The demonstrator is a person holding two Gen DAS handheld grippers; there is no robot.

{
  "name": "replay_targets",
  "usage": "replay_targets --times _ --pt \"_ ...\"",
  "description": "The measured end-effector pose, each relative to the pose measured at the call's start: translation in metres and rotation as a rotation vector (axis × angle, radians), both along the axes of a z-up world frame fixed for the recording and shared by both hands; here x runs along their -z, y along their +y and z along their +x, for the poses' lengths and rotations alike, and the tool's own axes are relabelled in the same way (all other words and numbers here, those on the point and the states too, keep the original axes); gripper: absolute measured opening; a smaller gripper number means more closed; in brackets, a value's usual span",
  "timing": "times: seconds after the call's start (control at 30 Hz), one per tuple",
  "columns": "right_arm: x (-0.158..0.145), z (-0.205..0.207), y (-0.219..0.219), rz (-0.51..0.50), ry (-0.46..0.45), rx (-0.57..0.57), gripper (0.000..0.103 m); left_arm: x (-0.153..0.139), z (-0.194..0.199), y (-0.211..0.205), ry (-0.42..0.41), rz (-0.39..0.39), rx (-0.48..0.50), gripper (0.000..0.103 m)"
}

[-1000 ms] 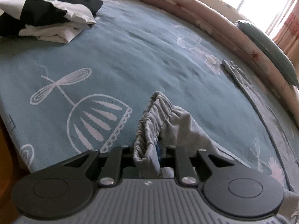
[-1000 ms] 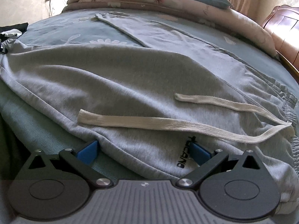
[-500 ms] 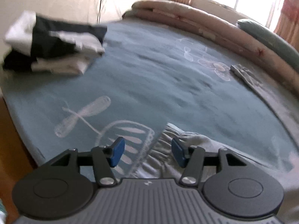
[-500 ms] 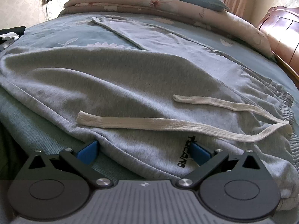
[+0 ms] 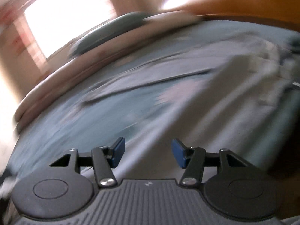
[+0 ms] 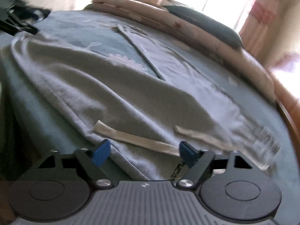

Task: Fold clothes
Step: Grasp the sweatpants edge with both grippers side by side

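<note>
Grey sweatpants (image 6: 116,93) with a cream drawstring (image 6: 135,140) are spread on a teal bedspread (image 6: 75,30) printed with white flowers; a pink quilt (image 6: 206,31) is seen behind.

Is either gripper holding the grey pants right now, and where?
Neither. The left gripper and right gripper are closing, pads clear of the pants.
</note>
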State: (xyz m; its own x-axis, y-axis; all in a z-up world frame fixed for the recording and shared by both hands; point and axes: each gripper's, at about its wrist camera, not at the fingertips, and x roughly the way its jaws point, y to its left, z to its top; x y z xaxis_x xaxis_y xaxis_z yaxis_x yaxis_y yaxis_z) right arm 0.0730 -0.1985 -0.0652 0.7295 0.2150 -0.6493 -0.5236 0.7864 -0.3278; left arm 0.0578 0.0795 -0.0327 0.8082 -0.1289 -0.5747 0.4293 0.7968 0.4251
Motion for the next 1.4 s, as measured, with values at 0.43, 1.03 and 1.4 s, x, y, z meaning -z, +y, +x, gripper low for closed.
replay_targets --times 0.43,1.03,1.4 --pt "0.027 -0.01 0.014 -0.278 -0.028 -0.212 0.044 0.049 -0.025 -0.14 -0.033 0.217 0.4 0.052" --pt "0.011 -0.008 0.002 -0.168 -0.038 -0.231 0.024 0.071 -0.001 -0.181 -0.047 0.215 0.394 0.046" --pt "0.051 -0.021 0.02 -0.5 -0.267 -0.253 0.037 0.049 0.005 -0.166 -0.044 0.095 0.358 0.047"
